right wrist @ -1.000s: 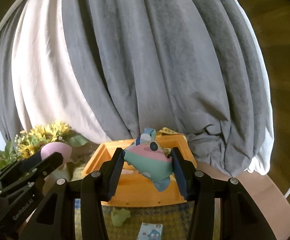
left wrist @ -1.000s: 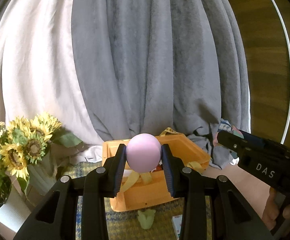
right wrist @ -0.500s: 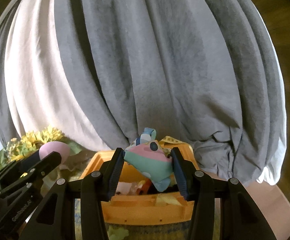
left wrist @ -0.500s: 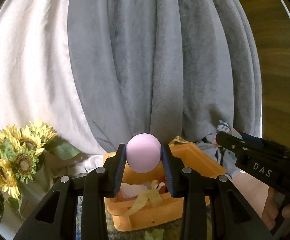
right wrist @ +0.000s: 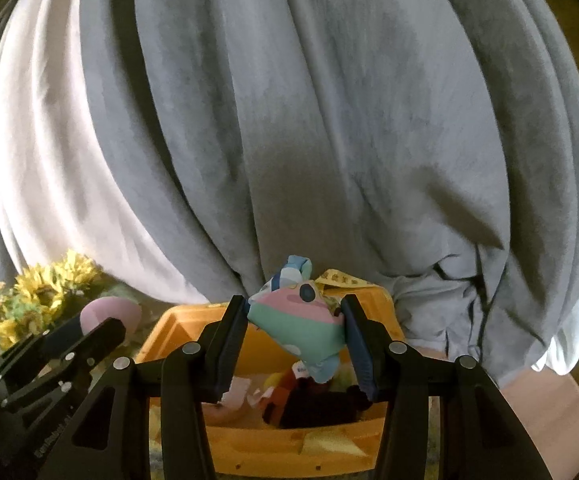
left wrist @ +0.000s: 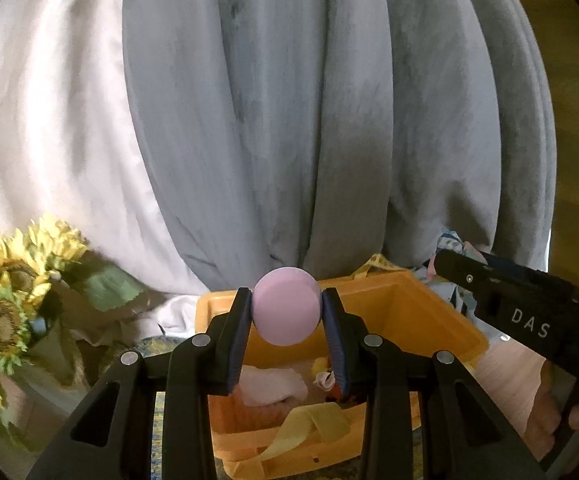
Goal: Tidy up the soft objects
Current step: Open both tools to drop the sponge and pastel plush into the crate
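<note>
A pink foam ball (left wrist: 286, 311) is shown pinched across its widest part by the left gripper (left wrist: 286, 316), and a pastel patchwork plush toy (right wrist: 298, 322) is pinched at its flanks by the right gripper (right wrist: 295, 326); both are held in the air above the open orange bin (left wrist: 441, 314). The ball is judged light, springy and smooth-skinned, so a grip off its middle would probably let it squirt out from between the fingers (left wrist: 238, 334). The plush is judged light and limp: its lower end sags below the fingers (right wrist: 356, 346) and its knotted top stands above them, so a hold on the stuffed body is better than one on a loose corner. Inside the bin, soft items already lie heaped, among them a pale cloth (left wrist: 273, 386) and a yellow ribbon (left wrist: 305, 428) draped over the near wall. Free room remains above the heap, bounded by the bin's raised rim. Behind the bin hang grey curtains (left wrist: 313, 120), almost touching its far rim, so little clearance is judged to exist there. To the left of the bin stand sunflowers (left wrist: 5, 280); to its right, bare tabletop (right wrist: 549, 412) lies open.
</note>
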### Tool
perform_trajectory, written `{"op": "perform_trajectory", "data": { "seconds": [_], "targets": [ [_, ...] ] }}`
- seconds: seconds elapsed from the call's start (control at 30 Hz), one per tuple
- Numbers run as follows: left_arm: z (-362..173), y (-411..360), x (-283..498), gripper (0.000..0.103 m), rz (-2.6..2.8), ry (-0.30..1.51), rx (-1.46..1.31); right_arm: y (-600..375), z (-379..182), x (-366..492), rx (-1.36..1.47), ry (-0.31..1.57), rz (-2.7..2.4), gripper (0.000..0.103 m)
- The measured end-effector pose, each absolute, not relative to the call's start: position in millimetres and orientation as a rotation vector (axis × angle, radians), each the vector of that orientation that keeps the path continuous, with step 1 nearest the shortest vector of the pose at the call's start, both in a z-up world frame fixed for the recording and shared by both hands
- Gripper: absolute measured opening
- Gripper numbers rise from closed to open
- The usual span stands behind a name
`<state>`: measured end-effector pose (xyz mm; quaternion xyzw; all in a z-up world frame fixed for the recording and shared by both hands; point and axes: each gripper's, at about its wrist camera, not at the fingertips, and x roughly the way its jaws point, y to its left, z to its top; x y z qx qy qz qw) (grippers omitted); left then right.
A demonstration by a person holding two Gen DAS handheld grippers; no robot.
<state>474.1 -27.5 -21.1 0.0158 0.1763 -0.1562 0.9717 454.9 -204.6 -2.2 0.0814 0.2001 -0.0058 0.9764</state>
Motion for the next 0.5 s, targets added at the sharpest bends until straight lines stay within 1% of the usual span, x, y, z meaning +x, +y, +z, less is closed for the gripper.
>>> {"op": "perform_trajectory", "data": {
  "seconds": [0.4,0.5],
  "targets": [
    [-51.1,-41.8,517.1,0.036,-0.342,0.490,0.061,-209.9,-31.9,496.6,0.163,0.525,-0.018,0.049],
    [-57.3,-46.8,521.0,0.038,-0.350,0.518,0.074,-212.0,-36.9,501.6,0.174,0.548,-0.014,0.053]
  ]
}}
